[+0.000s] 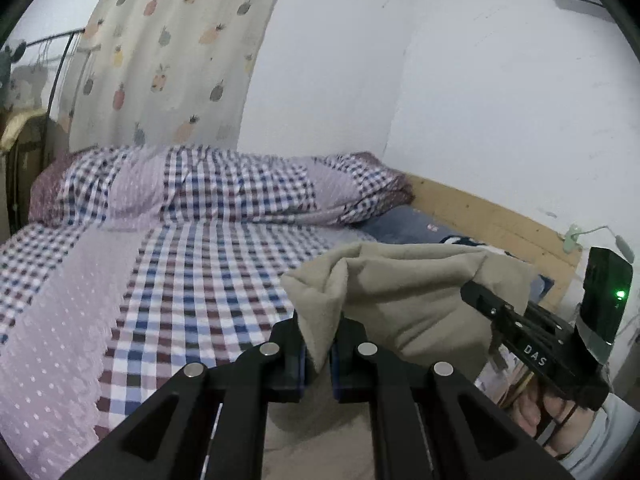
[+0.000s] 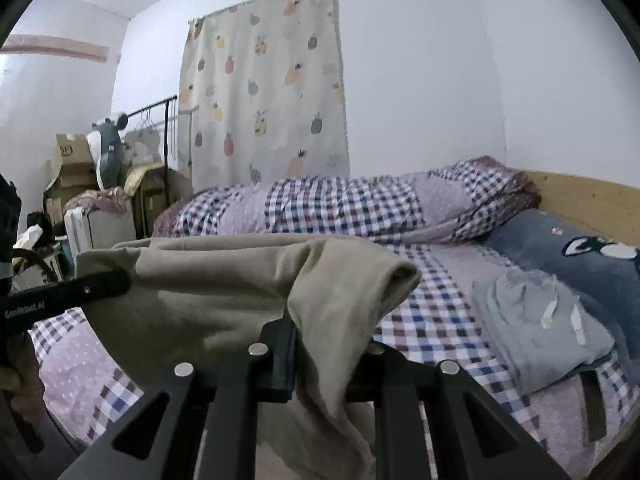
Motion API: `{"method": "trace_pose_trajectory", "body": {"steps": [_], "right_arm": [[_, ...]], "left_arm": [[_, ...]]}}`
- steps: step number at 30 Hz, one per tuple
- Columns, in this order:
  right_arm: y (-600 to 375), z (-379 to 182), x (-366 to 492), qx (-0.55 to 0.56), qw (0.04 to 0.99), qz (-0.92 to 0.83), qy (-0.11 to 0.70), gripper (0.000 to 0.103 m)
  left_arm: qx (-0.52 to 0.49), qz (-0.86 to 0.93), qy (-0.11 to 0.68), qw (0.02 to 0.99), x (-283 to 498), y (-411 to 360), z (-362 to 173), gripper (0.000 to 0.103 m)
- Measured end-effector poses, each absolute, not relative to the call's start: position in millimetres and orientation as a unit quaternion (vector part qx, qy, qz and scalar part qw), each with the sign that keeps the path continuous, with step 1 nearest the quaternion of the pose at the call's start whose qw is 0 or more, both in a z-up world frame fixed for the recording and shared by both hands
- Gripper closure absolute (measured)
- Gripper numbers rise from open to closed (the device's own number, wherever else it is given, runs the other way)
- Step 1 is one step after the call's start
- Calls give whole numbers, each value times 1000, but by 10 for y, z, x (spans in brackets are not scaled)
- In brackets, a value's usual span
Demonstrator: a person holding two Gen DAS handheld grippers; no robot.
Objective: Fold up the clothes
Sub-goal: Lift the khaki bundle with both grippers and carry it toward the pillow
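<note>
Beige garment [image 1: 404,300] hangs over the bed [image 1: 192,280], stretched between my two tools; its long axis runs left to right, tool to tool. Left tool [image 1: 318,354] pinches one bunched end, right tool [image 2: 320,354] pinches the other, and both are equally near. A folded grey garment [image 2: 544,320] lies right by the blue pillow [image 2: 560,252]. The checked bed surface below looks free for laying down.

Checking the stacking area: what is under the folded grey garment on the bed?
The folded grey garment lies on the checked bedsheet, its far edge against a dark blue pillow. Anything beneath it is covered.
</note>
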State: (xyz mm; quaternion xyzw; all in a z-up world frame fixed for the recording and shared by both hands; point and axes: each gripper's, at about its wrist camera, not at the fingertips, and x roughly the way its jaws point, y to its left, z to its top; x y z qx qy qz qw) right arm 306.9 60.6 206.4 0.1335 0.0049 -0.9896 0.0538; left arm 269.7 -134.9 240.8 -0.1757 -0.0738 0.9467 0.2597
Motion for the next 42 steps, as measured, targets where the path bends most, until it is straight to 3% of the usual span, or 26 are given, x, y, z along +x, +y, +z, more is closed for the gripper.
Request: {"method": "trace_pose_trajectory", "body": {"steps": [13,28,37,42], "right_arm": [[1088,3154,3744,51,18,-998,12,88],[2826,4096,4120,0,-108,-994,-6,88],[3933,4618,4042,14,-170,-985,18,88],[4349,4600,3743,36,-189,-981,27,88]], "left_arm": [[-129,931,-48,339,3002,-503,3382,96],[-84,839,14,538,2877,1221,4397,96],[-128,782,27,609,2375,2254,4493,96],[-164,775,7,611,2026,2577,4313,96]]}}
